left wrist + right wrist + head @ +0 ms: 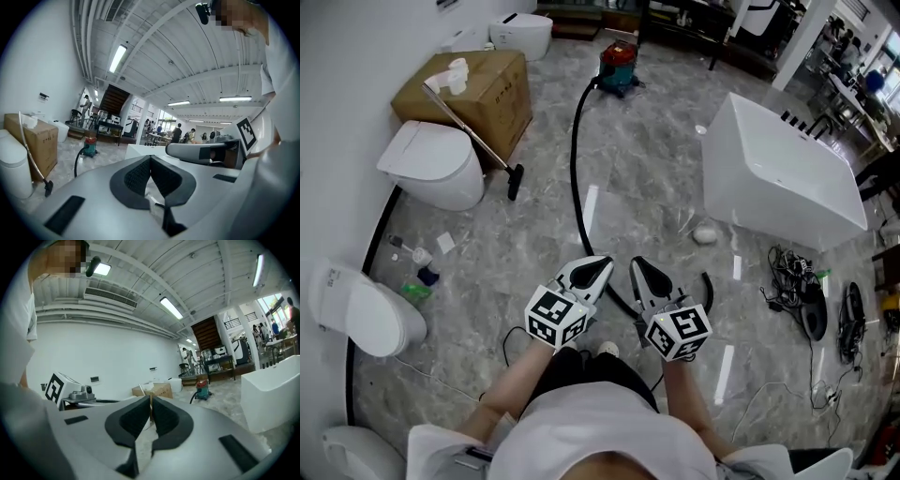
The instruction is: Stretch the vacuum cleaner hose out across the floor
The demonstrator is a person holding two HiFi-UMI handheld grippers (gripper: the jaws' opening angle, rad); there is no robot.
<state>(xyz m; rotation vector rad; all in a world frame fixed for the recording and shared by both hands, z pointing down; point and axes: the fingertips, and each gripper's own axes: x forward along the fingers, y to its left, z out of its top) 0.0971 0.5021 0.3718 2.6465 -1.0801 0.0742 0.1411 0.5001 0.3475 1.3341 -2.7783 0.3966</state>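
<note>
nearest first: the left gripper [602, 266] and the right gripper [638, 265] are held side by side, well apart from the vacuum cleaner [617, 64] and aimed towards it. in each gripper view the two pads are seen pressed together with nothing between them, so both are closed and empty.

the hose [576, 159] is not held. it lies on the floor [656, 178], below the fingers as judged from the head view. its nearest stretch is seen slanting under the gap between the two grippers, is hidden behind the right one, and is picked up again as a short hook at the end farthest from the vacuum cleaner [707, 281]. that free end is judged closer to the right gripper than to the left.

farther out, the long axis is followed away from the person: a gentle bow, then a bend into the vacuum cleaner's body. the hose is thus pointed from the vacuum cleaner towards the person, with slack left in the hooked end.
</note>
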